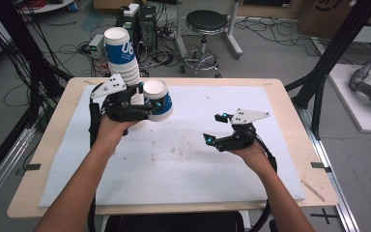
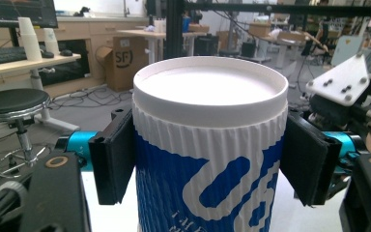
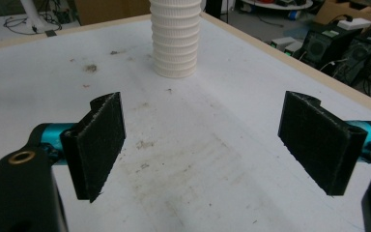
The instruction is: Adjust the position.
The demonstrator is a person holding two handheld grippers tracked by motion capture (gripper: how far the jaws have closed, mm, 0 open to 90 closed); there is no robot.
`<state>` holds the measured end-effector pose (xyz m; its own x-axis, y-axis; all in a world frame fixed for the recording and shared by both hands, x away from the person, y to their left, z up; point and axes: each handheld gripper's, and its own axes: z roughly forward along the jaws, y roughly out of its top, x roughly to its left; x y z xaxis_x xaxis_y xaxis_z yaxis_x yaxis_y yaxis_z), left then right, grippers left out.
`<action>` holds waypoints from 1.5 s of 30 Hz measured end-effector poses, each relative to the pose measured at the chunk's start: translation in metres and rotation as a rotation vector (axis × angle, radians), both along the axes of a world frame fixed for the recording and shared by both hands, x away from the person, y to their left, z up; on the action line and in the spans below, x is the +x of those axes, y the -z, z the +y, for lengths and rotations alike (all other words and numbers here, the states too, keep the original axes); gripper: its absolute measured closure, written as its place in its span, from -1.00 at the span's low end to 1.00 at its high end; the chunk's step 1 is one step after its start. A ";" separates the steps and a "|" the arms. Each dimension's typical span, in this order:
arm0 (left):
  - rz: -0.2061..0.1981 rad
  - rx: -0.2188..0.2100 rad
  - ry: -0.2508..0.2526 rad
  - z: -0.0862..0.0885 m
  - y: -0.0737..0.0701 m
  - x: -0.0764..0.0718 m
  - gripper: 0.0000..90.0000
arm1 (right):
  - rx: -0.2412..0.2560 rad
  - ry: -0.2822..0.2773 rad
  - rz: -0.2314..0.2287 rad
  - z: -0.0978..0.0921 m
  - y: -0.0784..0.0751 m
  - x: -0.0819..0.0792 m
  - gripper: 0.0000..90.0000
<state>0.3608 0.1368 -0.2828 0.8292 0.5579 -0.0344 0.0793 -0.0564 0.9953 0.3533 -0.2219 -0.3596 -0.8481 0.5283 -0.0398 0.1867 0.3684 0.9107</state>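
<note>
Your left hand-held gripper (image 1: 160, 105) is pinching a paper cup (image 1: 156, 99), one black pad (image 2: 112, 162) on each side of its wall, just below the rolled rim. The cup sits just beside the stack (image 1: 121, 62) of nested cups, on the side toward your right hand, with its mouth facing up in the high view. In the left gripper view its long axis stands upright between the jaws.

Your right hand-held gripper (image 1: 217, 129) is spread wide and holds nothing. It hovers over the counter (image 1: 43, 150), well apart from the stack, and the stack lies straight ahead of its jaws in the right gripper view. So the left hand is much the nearer one to the stack.

The cup is stiff paper with a ribbed white sleeve and blue print; it should give a little under squeeze. The stack's lower cups show the same close white ribbing. The jaw pads look fuzzy and grippy. The white sheet (image 1: 188, 159) over the counter is matte, scuffed and stained
</note>
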 end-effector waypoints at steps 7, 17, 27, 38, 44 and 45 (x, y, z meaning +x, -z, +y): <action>-0.003 0.009 0.028 -0.011 0.005 -0.004 -0.37 | 0.015 -0.006 0.012 -0.002 0.002 -0.005 -0.62; 0.020 0.009 0.065 -0.022 0.023 -0.006 -0.36 | 0.057 -0.101 0.047 0.010 0.008 -0.014 -0.62; 0.023 0.013 0.132 -0.038 0.038 -0.014 -0.36 | 0.127 -0.129 0.019 0.024 0.009 -0.018 -0.62; 0.035 0.026 0.197 -0.056 0.048 -0.017 -0.36 | 0.171 -0.158 0.011 0.052 0.010 -0.011 -0.65; 0.040 0.018 0.216 -0.057 0.048 -0.016 -0.36 | 0.179 -0.195 0.031 0.054 0.010 -0.007 -0.57; 0.041 0.016 0.219 -0.057 0.048 -0.016 -0.36 | 0.177 -0.204 0.028 0.053 0.009 -0.007 -0.56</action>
<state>0.3445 0.0802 -0.3306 0.9286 0.3655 -0.0633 0.1040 -0.0927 0.9903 0.3464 -0.1686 -0.3687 -0.9372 0.3432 0.0629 0.1509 0.2363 0.9599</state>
